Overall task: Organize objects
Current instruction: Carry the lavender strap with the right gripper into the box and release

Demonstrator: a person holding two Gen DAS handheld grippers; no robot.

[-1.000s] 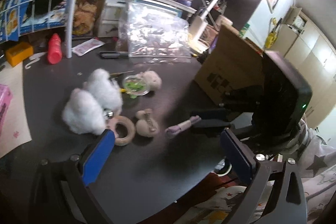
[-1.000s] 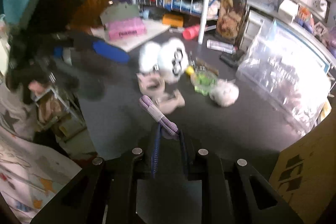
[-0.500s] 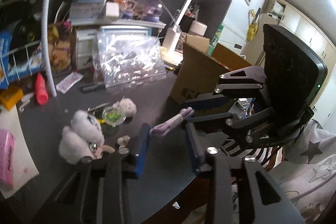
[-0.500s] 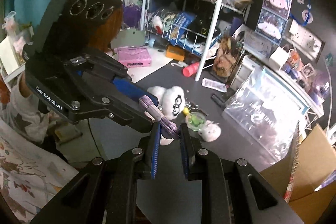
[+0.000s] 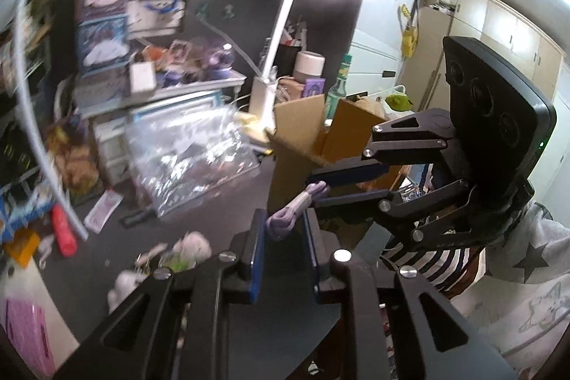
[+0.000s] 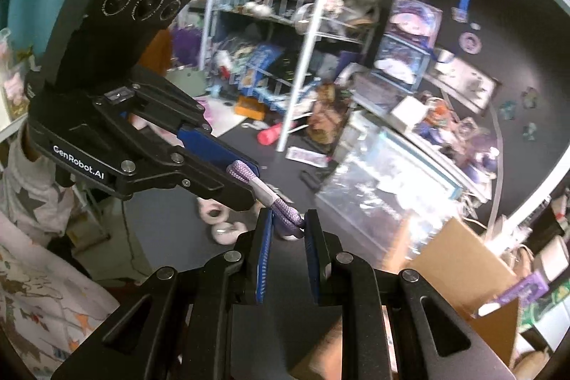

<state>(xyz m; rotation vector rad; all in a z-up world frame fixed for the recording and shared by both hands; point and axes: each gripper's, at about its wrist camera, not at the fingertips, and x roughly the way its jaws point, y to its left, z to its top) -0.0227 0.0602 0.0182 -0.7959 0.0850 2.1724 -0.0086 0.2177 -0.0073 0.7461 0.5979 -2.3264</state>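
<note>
A short purple braided strap with a pale middle hangs in the air between both grippers, well above the dark table. In the left wrist view my left gripper has its jaws closing tight on the strap's near end, blue pads pressing it. My right gripper comes in from the right, shut on the far end. The right wrist view shows the same strap. There the right gripper pinches one end and the left gripper the other.
Fluffy white plush toys and pale ring toys lie on the table below. An open cardboard box stands at the right, a clear plastic bag behind. A red bottle, pink box, white wire rack and lamp surround them.
My left gripper went from wide open near the table to shut on the strap's free end. Both grippers rose with the strap, and the toys now sit lower in view.
</note>
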